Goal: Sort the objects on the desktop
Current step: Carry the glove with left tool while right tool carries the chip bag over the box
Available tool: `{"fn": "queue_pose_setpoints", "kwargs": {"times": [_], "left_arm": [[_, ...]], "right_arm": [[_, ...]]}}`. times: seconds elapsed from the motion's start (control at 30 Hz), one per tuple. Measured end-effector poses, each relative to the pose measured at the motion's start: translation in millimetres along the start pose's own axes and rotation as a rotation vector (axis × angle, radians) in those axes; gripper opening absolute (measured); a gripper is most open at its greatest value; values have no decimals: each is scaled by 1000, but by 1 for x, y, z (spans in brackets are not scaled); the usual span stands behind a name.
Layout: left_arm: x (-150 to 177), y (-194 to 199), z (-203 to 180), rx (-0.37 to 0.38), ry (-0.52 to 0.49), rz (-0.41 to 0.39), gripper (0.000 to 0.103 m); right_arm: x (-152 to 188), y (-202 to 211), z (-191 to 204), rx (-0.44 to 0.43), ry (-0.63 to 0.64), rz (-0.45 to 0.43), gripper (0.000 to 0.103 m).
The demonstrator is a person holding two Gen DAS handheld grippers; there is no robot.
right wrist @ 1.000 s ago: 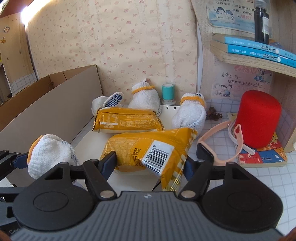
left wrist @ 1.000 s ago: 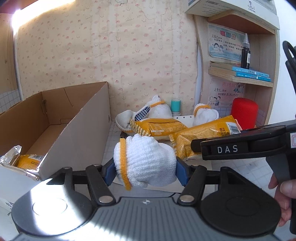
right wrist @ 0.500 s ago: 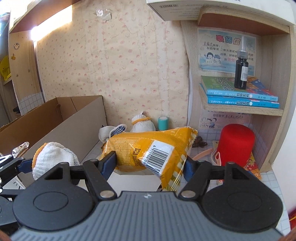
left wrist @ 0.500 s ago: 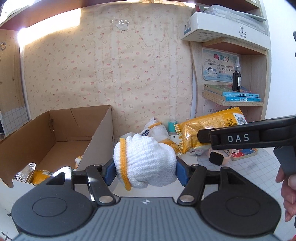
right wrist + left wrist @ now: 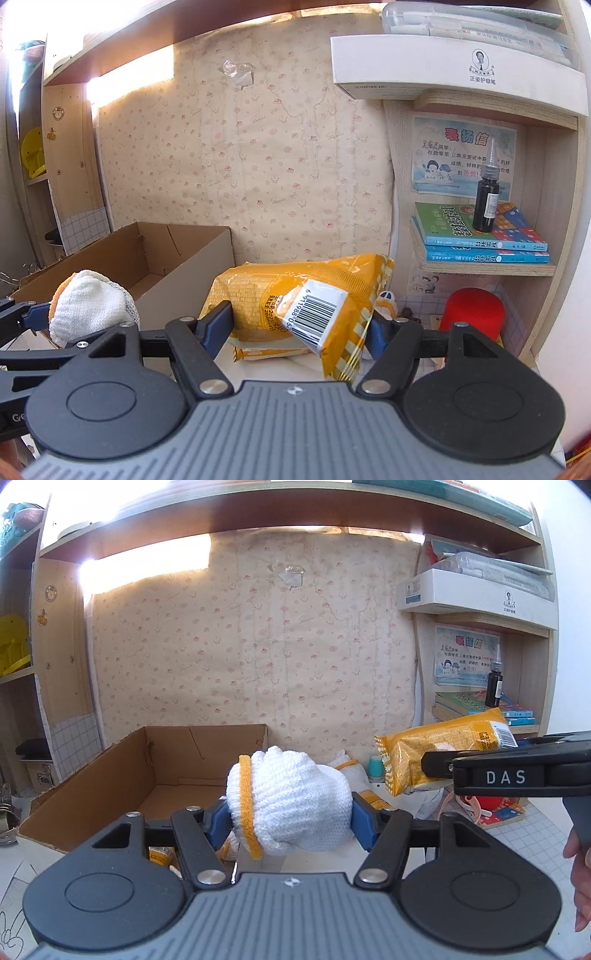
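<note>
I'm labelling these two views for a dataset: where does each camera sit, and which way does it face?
Left wrist: on the left gripper, facing the cardboard box and wall; a hand shows at right.
Right wrist: on the right gripper, facing the shelf; no body visible.
Shared: rolled glove, yellow snack packet, box.

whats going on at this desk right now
A person is sorting the desk with two handheld tongs. The left tongs clamp a rolled white knitted glove with a yellow cuff; the right tongs clamp a yellow snack packet with a barcode. Both are held up in the air beside the open brown cardboard box.
</note>
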State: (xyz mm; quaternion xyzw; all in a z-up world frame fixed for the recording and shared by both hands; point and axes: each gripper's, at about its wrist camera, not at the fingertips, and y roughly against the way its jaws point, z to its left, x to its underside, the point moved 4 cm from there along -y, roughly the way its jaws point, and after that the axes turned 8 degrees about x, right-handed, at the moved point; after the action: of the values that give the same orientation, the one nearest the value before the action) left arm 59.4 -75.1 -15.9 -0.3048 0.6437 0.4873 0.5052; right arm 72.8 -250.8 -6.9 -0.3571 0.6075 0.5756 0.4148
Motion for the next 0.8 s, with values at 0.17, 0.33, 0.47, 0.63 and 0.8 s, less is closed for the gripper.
{"fn": "queue_pose_setpoints", "kwargs": {"times": [0.17,0.33,0.47,0.63,0.8], "left_arm": [[-3,9,17,-36,14,-12,66],[-3,16,38,-77,36,-14,66],[-1,20,53,-109,45,-12,66],[0,25,73,-141,64,-16,66],[2,29,93,-177,80,-14,66]], "right_arm": [[-8,6,15,-26,14,-15,70],[-13,7,35,-59,33,-20,70],[-16,6,54,-87,49,-21,70],[-17,2,78,-122,71,-17,70],[-19,-5,105,-165,93,-7,70]]}}
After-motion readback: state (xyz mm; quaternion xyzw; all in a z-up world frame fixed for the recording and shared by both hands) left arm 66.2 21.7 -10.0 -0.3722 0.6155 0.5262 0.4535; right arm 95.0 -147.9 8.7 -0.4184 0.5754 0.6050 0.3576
